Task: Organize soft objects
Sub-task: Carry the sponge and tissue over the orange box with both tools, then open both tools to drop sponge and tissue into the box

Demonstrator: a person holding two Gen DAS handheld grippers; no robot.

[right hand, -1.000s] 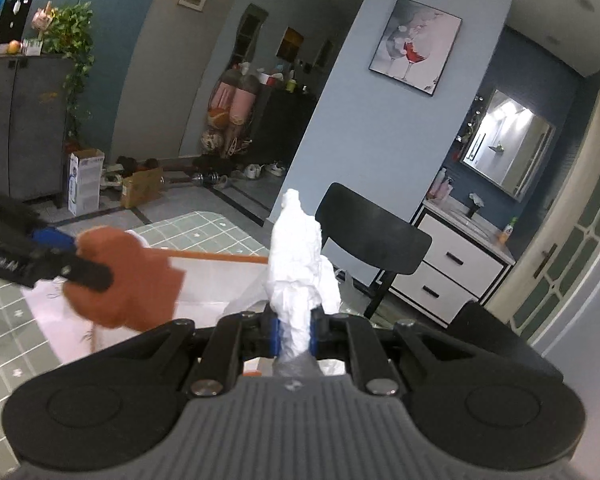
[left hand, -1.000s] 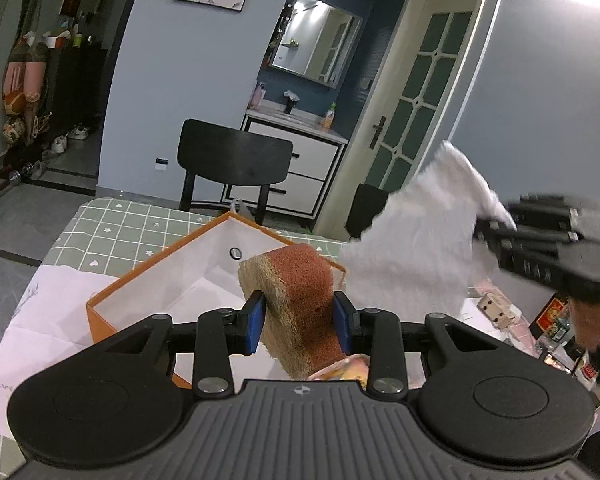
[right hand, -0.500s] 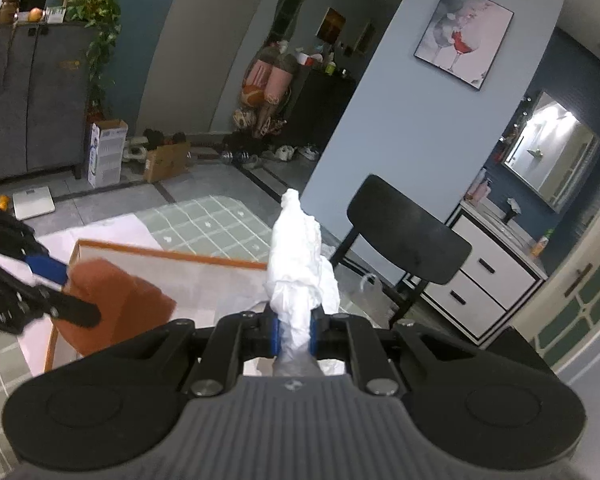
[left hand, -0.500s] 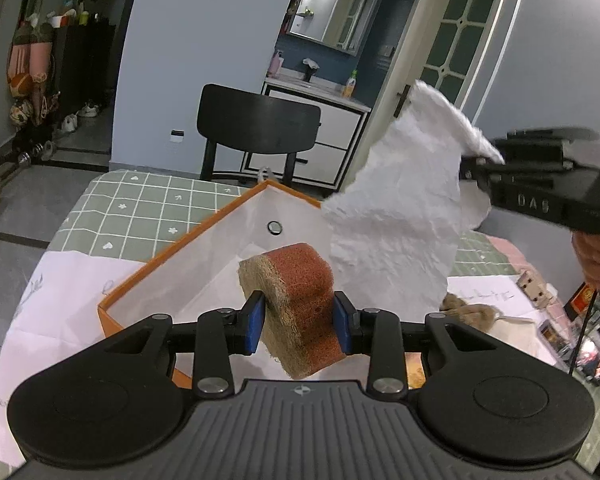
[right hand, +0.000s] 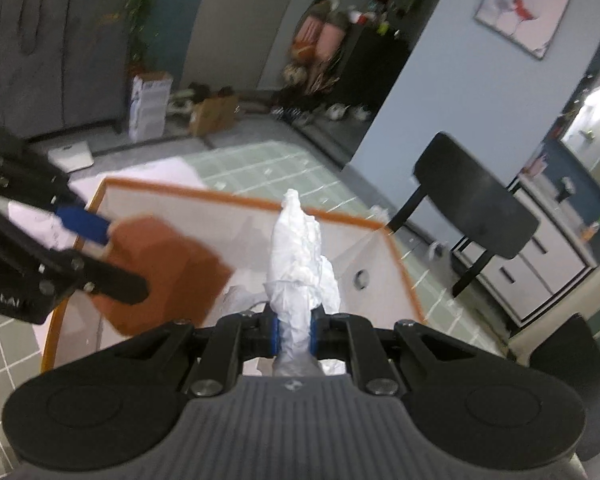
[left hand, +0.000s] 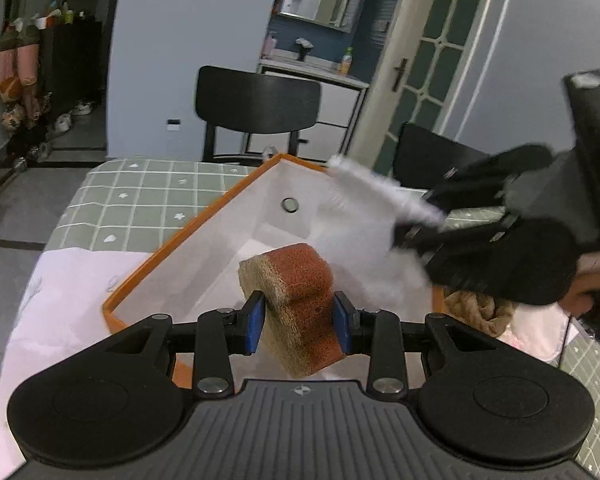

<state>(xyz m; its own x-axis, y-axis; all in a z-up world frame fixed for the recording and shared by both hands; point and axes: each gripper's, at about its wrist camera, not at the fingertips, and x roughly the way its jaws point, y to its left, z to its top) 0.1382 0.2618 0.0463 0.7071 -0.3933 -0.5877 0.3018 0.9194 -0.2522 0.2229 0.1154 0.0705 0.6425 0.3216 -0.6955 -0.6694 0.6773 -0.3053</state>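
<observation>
My left gripper (left hand: 299,322) is shut on a rust-red sponge (left hand: 296,300) with a tan scrub side, held over the near part of the orange-rimmed white box (left hand: 172,242). From the right wrist view the same sponge (right hand: 168,268) and left gripper (right hand: 100,256) hang over the box (right hand: 236,198) at the left. My right gripper (right hand: 293,330) is shut on a crumpled white cloth (right hand: 300,264) above the box interior. Seen from the left wrist, that cloth (left hand: 376,200) and the blurred right gripper (left hand: 412,226) reach in from the right over the box.
The box sits on a green checked tablecloth (left hand: 140,196) with a white sheet (left hand: 60,288) under its near side. A tan knitted item (left hand: 476,308) lies right of the box. A black chair (left hand: 256,100) stands behind the table; a second dark chair (left hand: 432,152) at the right.
Both grippers have come down and forward over the box. The white cloth, earlier raised high at the right, now sits low across the box's right side. Both grips are unchanged.
</observation>
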